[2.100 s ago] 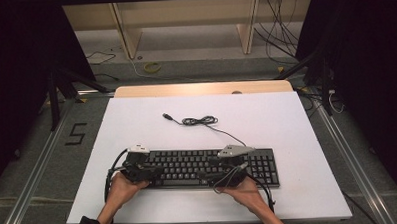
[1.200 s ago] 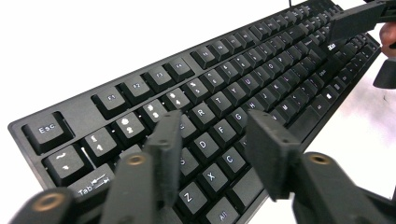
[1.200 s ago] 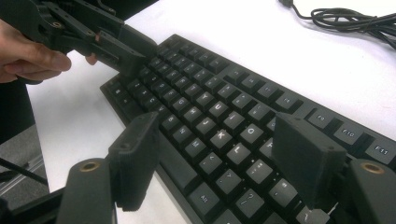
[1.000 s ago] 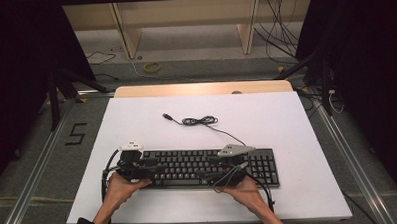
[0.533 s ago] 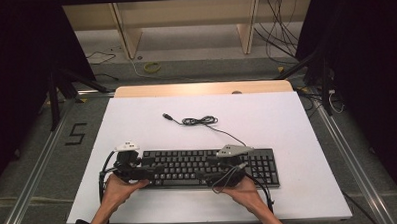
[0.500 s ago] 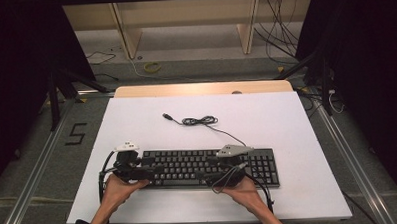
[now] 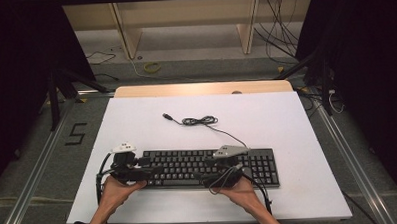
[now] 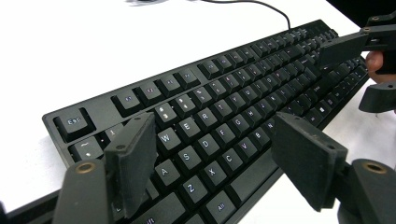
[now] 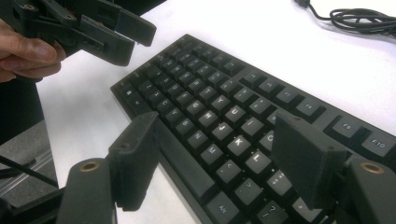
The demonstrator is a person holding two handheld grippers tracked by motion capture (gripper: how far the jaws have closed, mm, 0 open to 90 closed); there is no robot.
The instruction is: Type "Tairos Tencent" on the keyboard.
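Claws, left (image 7: pixel 147 172) and right (image 7: pixel 202 176), both spread open and holding nothing, hover over the near edge of the keyboard (image 7: pixel 208 167) on the desk (image 7: pixel 287 119); judged pre-grasp, next each must lower astride its end and close.

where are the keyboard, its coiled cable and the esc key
keyboard (image 7: pixel 188 165), high view, on the main key block between the two grippers
coiled cable (image 7: pixel 199 121), high view, on the bundled loops beyond the keyboard
esc key (image 8: pixel 74 122), left gripper view, on the keycap top at the keyboard's near-left corner
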